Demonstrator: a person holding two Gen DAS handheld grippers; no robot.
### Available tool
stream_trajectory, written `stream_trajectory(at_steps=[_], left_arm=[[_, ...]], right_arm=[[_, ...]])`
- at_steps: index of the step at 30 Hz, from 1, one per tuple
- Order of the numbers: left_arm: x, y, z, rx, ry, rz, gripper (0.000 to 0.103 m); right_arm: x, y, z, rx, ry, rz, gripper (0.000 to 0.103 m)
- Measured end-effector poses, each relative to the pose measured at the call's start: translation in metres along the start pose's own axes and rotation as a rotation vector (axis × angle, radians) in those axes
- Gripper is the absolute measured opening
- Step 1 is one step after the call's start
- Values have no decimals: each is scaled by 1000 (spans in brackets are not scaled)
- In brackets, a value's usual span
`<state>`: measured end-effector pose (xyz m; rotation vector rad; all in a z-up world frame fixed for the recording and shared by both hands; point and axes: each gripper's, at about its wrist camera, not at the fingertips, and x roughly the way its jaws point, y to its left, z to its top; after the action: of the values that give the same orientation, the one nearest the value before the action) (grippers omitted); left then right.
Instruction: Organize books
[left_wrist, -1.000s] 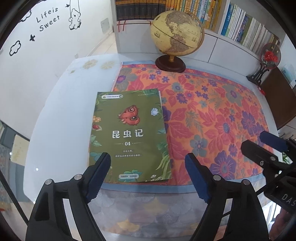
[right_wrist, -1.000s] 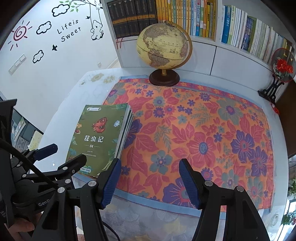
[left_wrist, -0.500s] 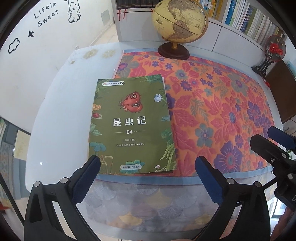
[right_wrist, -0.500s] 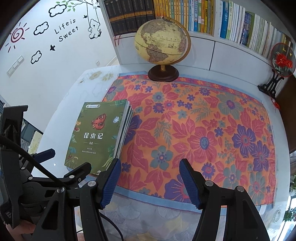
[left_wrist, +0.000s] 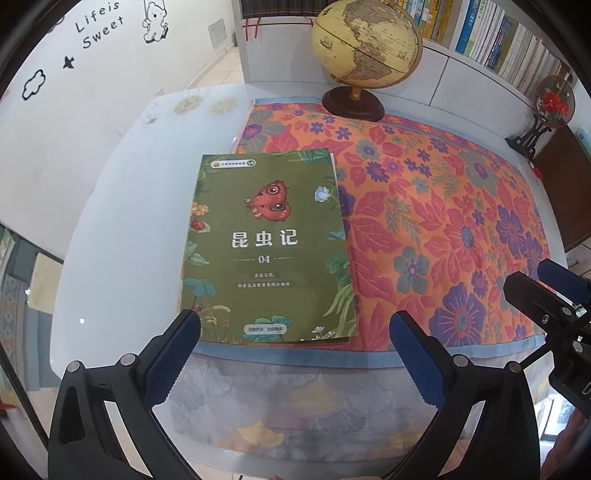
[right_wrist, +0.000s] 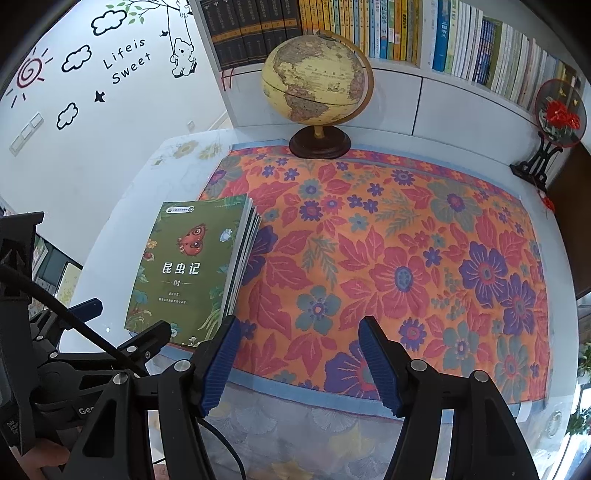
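A stack of several thin books, topped by a green cover with a red butterfly (left_wrist: 266, 243) (right_wrist: 188, 266), lies flat on the left edge of the floral cloth (left_wrist: 443, 221). My left gripper (left_wrist: 295, 328) hovers over the stack's near edge with its jaws spread wide. Its left fingertip (left_wrist: 188, 325) sits over the cover's near-left corner, and no pad presses on the books. My right gripper (right_wrist: 299, 326) is open and empty over the cloth, just right of the stack. The right wrist view shows the left gripper (right_wrist: 122, 321) at lower left.
A globe (right_wrist: 317, 85) on a dark wooden base stands at the cloth's far edge. A bookshelf (right_wrist: 406, 33) full of upright books runs behind it. A round red-flower ornament on a black stand (right_wrist: 557, 118) sits at the far right. White tabletop (left_wrist: 129, 221) shows left of the stack.
My left gripper's jaws have spread wider, and its view has tilted down slightly toward the book stack. The right gripper and the books have stayed put.
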<state>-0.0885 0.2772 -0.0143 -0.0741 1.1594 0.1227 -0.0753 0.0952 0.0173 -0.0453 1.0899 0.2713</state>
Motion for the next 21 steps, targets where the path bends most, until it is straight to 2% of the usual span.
stream_trajectory(at_steps=[4, 21], left_arm=[[0, 1, -1, -9, -3, -1, 102], [-2, 4, -5, -32, -7, 5, 102]], right_arm=[[2, -3, -2, 14, 6, -4, 71], [-2, -5, -6, 21, -3, -25, 71]])
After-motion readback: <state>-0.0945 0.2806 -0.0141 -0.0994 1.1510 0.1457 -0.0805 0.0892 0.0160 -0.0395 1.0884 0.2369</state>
